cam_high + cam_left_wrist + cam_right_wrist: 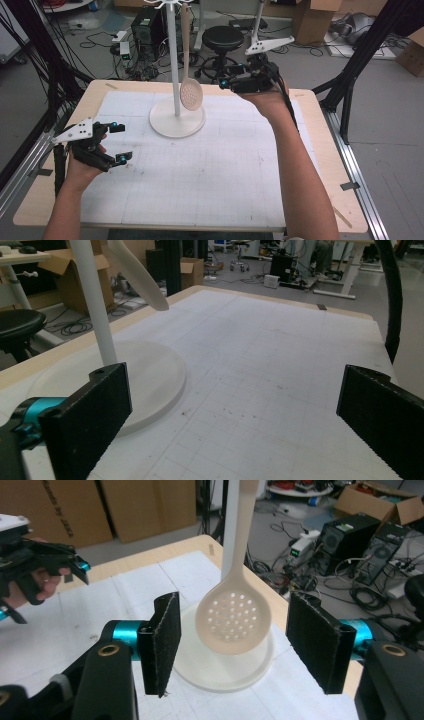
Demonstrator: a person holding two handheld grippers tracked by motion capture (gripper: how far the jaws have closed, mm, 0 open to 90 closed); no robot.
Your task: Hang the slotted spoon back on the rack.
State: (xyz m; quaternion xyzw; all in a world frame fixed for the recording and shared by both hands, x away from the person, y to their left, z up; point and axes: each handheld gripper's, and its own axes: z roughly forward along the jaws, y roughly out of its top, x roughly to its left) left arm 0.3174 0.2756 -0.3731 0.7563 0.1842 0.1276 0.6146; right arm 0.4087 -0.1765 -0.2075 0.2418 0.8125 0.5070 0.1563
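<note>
Wooden worktop (320, 150) under a white grid mat (200, 170). Near the mat's far edge, a white stand (177, 117): round base, upright pole, hooked top cut off by the high view's upper edge. Hanging beside the pole, a pale slotted spoon (190, 92), long axis vertical, perforated bowl down just above the base, handle top hard to make out. Right of the stand, right gripper (231, 76) raised, jaws wide apart, empty, bowl seen between them beyond the tips. Left of the stand, left gripper (120, 142) low near the mat's edge, jaws wide apart, empty.
</note>
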